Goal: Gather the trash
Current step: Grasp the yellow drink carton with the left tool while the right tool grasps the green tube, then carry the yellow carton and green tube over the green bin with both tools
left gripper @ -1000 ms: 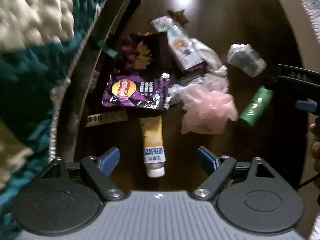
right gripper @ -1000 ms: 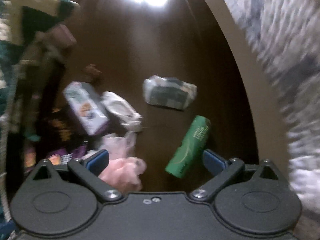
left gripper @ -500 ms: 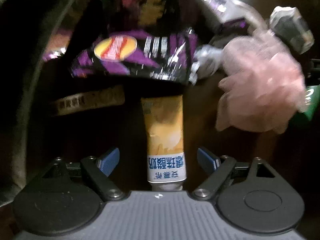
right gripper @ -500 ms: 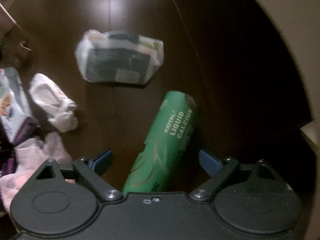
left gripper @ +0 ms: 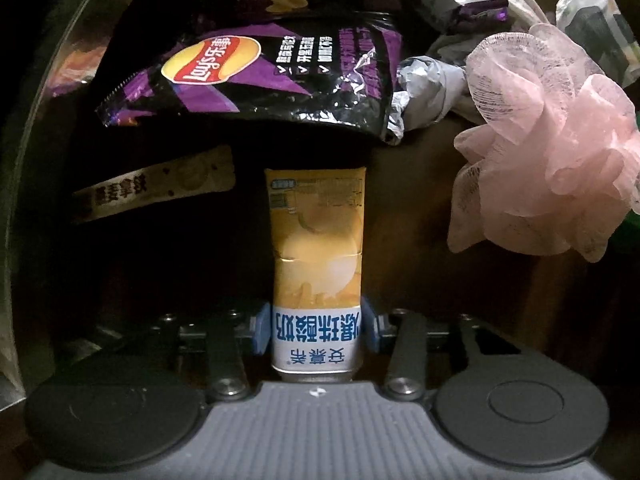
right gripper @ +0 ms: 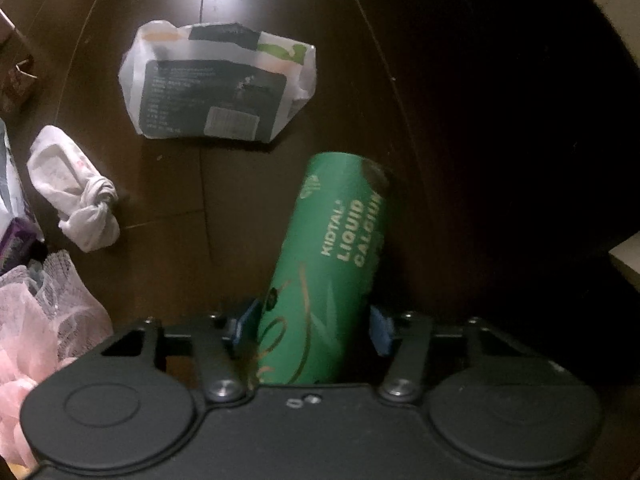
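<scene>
Fingers of the left gripper [left gripper: 316, 330] are closing, blue pads touching both sides of the yellow-and-white yogurt bottle [left gripper: 316, 264] lying on the dark wooden floor [left gripper: 420, 220] below a purple crisp bag [left gripper: 256, 76]. Right gripper [right gripper: 308, 330] jaws are closing around the green cardboard tube [right gripper: 324, 280] lying on the floor; whether the pads are touching it I cannot tell.

Dark brown wooden floor [right gripper: 248, 208], its plank seams visible, bearing scattered litter. Left wrist view: yellow drink carton [left gripper: 316, 248] at centre; purple crisp bag [left gripper: 256, 76] at 12 o'clock; paper strip [left gripper: 156, 184] at 10 o'clock; pink mesh sponge [left gripper: 548, 152] at 2 o'clock. Right wrist view: green tube [right gripper: 332, 264] at centre; white printed packet [right gripper: 220, 88] at 11 o'clock; knotted white wrapper [right gripper: 76, 196] at 9 o'clock.
</scene>
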Action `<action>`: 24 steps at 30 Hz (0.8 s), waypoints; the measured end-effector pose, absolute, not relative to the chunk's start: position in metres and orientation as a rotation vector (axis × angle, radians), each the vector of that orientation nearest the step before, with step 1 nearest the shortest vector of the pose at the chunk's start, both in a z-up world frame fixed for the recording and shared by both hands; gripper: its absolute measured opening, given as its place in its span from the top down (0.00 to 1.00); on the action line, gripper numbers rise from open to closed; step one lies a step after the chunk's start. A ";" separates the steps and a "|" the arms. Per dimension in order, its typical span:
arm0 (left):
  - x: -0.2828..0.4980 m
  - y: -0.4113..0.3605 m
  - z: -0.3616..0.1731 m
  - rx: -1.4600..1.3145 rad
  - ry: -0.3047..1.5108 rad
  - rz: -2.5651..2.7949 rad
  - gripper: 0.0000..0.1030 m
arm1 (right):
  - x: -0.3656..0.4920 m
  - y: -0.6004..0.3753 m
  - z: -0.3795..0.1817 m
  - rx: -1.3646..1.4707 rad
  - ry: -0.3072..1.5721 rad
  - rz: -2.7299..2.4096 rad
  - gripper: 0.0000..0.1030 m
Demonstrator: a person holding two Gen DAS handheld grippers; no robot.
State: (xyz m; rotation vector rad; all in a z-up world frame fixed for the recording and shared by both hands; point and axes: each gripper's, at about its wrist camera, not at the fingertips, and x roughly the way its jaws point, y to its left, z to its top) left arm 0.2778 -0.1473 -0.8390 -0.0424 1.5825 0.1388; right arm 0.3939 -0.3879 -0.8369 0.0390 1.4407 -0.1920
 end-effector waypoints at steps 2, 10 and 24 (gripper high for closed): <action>0.280 -0.151 -0.836 -0.027 1.578 0.140 0.58 | 0.392 -0.388 -0.833 0.032 1.431 -0.189 0.52; 0.283 -0.162 -0.800 -0.009 1.594 0.126 0.58 | 0.375 -0.385 -0.791 0.036 1.426 -0.162 0.53; 0.267 -0.145 -0.616 -0.058 1.567 0.097 0.58 | 0.321 -0.351 -0.604 0.055 1.436 0.019 0.53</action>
